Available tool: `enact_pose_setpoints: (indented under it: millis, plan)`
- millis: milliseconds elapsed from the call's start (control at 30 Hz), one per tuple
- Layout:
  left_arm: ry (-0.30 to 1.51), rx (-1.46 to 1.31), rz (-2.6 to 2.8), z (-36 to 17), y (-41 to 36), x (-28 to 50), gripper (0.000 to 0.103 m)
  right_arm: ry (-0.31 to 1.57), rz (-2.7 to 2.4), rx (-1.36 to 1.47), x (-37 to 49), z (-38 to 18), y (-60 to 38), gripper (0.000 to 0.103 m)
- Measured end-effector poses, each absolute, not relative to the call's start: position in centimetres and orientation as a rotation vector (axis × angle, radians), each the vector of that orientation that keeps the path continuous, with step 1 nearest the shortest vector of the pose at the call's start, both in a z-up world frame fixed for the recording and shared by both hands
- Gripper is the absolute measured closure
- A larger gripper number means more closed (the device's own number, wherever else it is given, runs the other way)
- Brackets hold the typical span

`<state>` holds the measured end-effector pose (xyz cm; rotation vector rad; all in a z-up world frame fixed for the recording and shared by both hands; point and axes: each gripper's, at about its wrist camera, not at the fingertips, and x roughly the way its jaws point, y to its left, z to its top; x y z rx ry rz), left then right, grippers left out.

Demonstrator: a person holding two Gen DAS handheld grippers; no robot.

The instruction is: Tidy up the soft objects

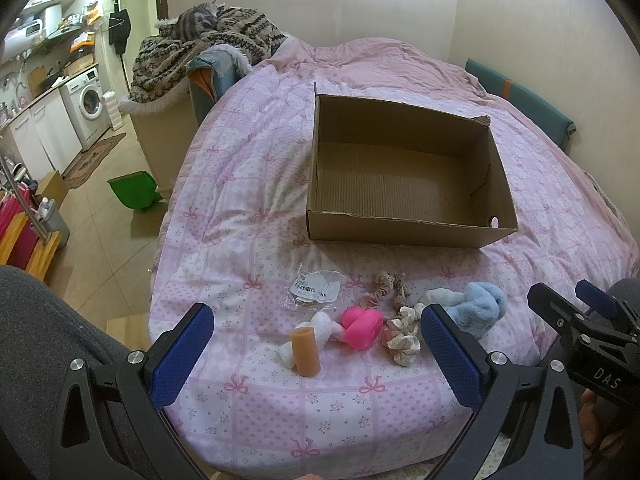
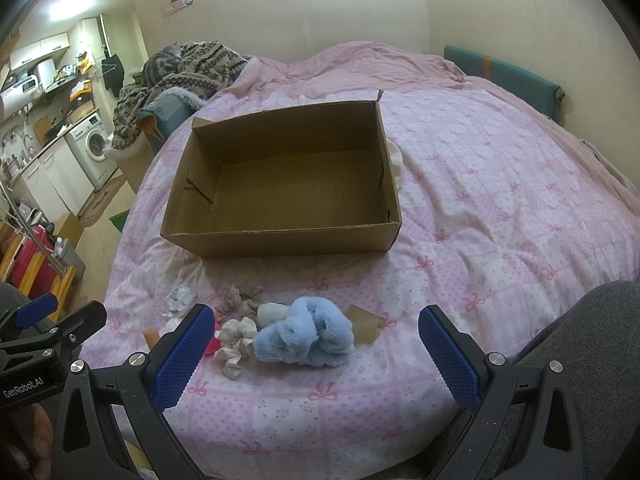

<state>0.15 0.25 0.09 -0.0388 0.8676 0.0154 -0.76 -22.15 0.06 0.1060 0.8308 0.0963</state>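
A cardboard box (image 1: 408, 172) sits open and empty on a pink quilted bed (image 1: 248, 208), its rim clear on all sides. Near the bed's front edge lie a blue plush toy (image 2: 304, 336), scrunchies (image 1: 402, 338), a pink soft piece (image 1: 360, 326) and a tan cylinder (image 1: 306, 352). The left gripper (image 1: 316, 354) and right gripper (image 2: 316, 354) hover released, jaws spread wide, above them.

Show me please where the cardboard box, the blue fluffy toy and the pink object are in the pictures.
cardboard box (image 1: 400, 228): left wrist view, on its near outer wall.
blue fluffy toy (image 2: 304, 336): right wrist view, on the middle of its fur.
pink object (image 1: 362, 326): left wrist view, on its rounded top.
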Motion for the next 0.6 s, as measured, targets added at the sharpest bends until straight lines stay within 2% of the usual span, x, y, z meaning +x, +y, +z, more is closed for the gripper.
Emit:
enact_pose_setpoints:
  millis: [600]
  plan:
    - [0.871, -0.039, 0.015, -0.29, 0.4, -0.18, 0.0, 0.832, 0.097, 0.106, -0.82, 0.0, -22.17, 0.0]
